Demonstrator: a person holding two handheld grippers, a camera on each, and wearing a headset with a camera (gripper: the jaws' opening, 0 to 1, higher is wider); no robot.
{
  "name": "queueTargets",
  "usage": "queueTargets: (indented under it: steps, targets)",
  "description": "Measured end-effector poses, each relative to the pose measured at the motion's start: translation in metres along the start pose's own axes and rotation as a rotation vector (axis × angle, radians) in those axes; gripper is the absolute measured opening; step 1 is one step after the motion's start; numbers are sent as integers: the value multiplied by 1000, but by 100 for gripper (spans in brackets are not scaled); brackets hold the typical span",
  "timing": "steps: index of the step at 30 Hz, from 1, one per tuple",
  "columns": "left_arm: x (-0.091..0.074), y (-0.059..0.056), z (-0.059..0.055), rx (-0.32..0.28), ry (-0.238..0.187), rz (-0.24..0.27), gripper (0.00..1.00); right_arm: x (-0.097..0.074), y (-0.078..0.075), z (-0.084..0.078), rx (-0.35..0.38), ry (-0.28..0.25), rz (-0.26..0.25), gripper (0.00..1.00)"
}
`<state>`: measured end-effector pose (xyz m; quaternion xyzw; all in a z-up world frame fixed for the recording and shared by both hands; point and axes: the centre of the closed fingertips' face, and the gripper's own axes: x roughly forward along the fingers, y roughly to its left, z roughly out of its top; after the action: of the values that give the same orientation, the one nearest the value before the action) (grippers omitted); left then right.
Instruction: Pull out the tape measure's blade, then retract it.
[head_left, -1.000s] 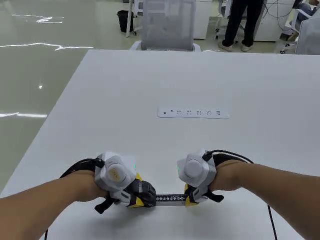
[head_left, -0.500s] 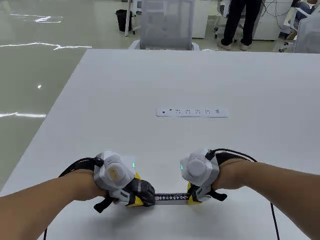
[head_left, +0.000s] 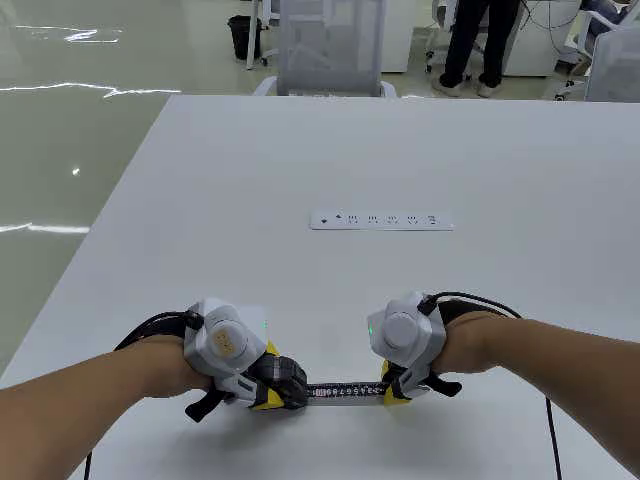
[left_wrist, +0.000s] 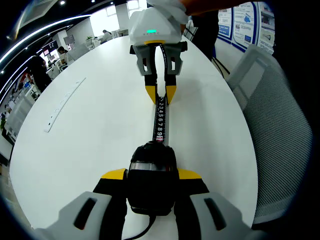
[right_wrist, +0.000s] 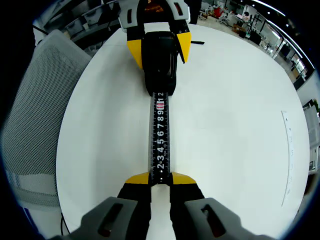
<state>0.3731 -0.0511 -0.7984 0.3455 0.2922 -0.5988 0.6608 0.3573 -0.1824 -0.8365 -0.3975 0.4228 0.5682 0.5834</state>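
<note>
Left gripper (left_wrist: 152, 174) is clamped on the black tape measure case (head_left: 286, 381), low over the white surface (head_left: 320, 150) near the person. Right gripper (right_wrist: 160, 178) pinches the tip of the blade (right_wrist: 160, 135). Compared with a second ago, slightly more numbered blade spans between them.

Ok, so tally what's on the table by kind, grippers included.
Grippers: 2, the left gripper and the right gripper
Tape measure: 1
Power strip: 1
Total: 4
</note>
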Motion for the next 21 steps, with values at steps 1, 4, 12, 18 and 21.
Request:
queueTargets:
  steps: [1, 4, 12, 18, 21]
  targets:
    - [0, 0, 0, 0, 0, 0, 31, 0, 0, -1, -1, 0, 0, 13]
    - [0, 0, 0, 1, 1, 0, 31, -2, 0, -4, -8, 0, 0, 13]
    - [0, 1, 0, -8, -1, 3, 31, -5, 0, -11, 2, 8, 0, 13]
    - [0, 0, 0, -10, -2, 3, 31, -6, 0, -17, 3, 13, -1, 13]
    - [0, 0, 0, -11, -3, 3, 31, -7, 0, -22, 3, 18, -2, 13]
